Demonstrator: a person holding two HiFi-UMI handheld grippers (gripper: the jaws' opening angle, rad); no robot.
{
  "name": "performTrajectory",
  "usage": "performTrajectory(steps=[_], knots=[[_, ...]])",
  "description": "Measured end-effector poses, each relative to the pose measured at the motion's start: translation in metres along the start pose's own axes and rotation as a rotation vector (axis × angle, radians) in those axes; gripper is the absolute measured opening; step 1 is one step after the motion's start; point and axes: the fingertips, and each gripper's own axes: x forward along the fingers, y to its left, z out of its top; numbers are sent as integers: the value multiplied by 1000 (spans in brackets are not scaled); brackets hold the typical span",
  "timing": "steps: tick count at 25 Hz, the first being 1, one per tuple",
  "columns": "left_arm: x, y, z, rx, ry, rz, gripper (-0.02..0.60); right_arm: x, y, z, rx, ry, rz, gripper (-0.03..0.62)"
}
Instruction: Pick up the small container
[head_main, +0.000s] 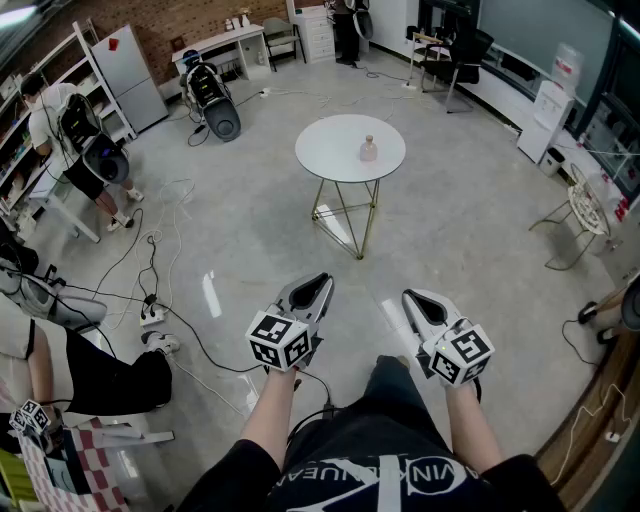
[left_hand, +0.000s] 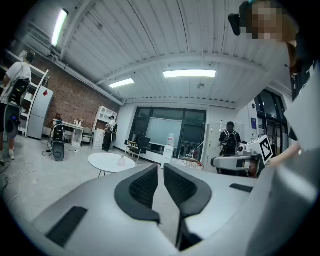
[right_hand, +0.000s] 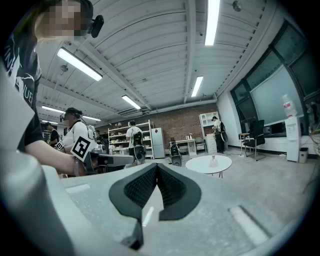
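the left hand-held gripper (head_main: 318, 284) is held low in front of the person, jaws closed on nothing. the right hand-held gripper (head_main: 413, 298) beside it is closed and empty too. the small container (head_main: 369, 149) stands on the round white table (head_main: 330, 152), well ahead across the floor. the approach looks barely begun; the next move, i'd judge, calls for walking up and opening a gripper.

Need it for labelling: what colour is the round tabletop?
The tabletop is white, clearest in the head view.
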Motion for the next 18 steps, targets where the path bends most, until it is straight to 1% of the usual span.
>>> performTrajectory(steps=[3,8,13,18], knots=[[5,4,4,10,-3,6,38,0,-9,4,-17,-5,-30,6],[21,17,2,1,-4,16,38,3,-35,3,-44,0,-81,6],[49,44,1,-14,0,30,38,21,-80,0,-44,11,-145,6],[86,74,5,-38,16,48,38,53,-126,1,-15,12,-158,6]])
